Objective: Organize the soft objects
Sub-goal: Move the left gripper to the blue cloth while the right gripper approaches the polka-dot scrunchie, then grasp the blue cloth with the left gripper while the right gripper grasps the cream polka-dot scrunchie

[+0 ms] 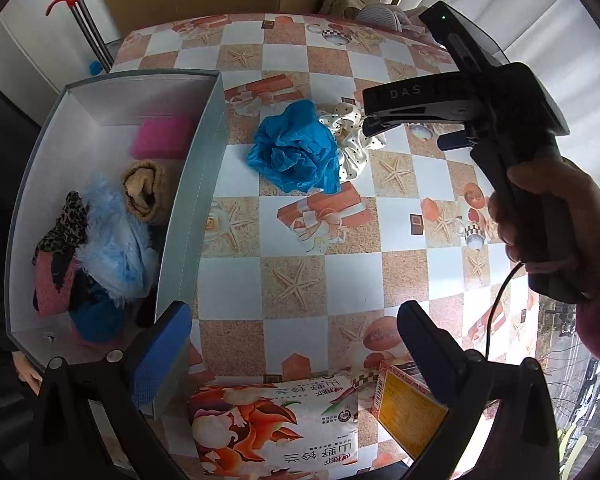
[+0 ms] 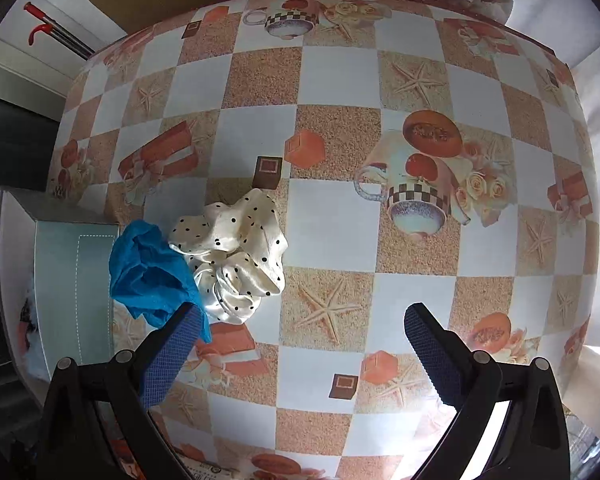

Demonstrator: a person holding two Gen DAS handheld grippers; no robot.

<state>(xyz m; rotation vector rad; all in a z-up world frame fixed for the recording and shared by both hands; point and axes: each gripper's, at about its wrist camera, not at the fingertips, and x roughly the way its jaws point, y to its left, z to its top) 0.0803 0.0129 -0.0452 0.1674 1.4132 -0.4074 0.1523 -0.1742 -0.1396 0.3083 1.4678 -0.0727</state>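
A crumpled blue cloth (image 1: 296,148) lies on the checked tablecloth, touching a cream polka-dot scrunchie (image 1: 352,140). Both also show in the right wrist view, the blue cloth (image 2: 148,268) left of the scrunchie (image 2: 236,252). A grey box (image 1: 196,184) at the left holds a pink sponge (image 1: 162,136), a tan sock (image 1: 146,192), a light blue fluffy piece (image 1: 116,244) and a leopard-print item (image 1: 62,228). My left gripper (image 1: 296,344) is open and empty beside the box wall. My right gripper (image 2: 300,340) is open and empty, above the two cloths; it also shows in the left wrist view (image 1: 452,112).
A printed snack bag (image 1: 276,424) and a yellow-labelled packet (image 1: 408,404) lie at the near table edge. A red-handled pole (image 1: 88,28) leans at the back left. Clothes and a hanger (image 1: 380,4) sit beyond the far edge. The box wall (image 2: 76,276) shows left in the right wrist view.
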